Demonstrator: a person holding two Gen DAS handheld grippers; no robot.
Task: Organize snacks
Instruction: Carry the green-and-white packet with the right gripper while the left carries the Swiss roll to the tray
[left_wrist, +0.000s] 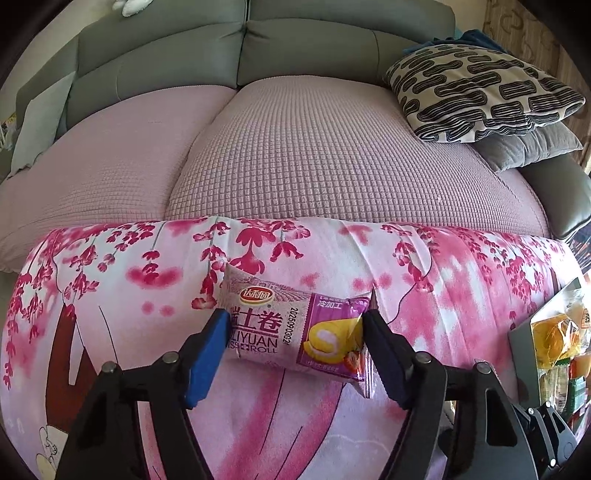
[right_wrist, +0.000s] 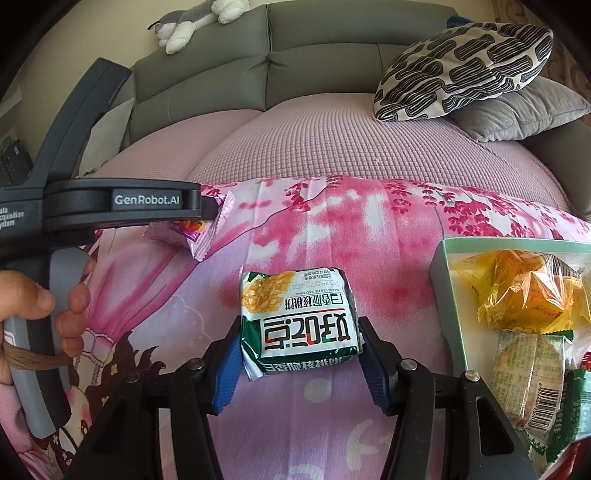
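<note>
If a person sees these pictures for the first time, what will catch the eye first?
First, the bright pink floral blanket across the foreground, before a grey sofa. On the blanket, the left hand-held gripper straddles a purple Swiss roll pack, and the right hand-held gripper is closed on a green-and-white biscuit pack. At the right edge, a box holds more snacks.

Grey sofa (left_wrist: 258, 48) w/ patterned cushion (left_wrist: 484, 92)
</note>
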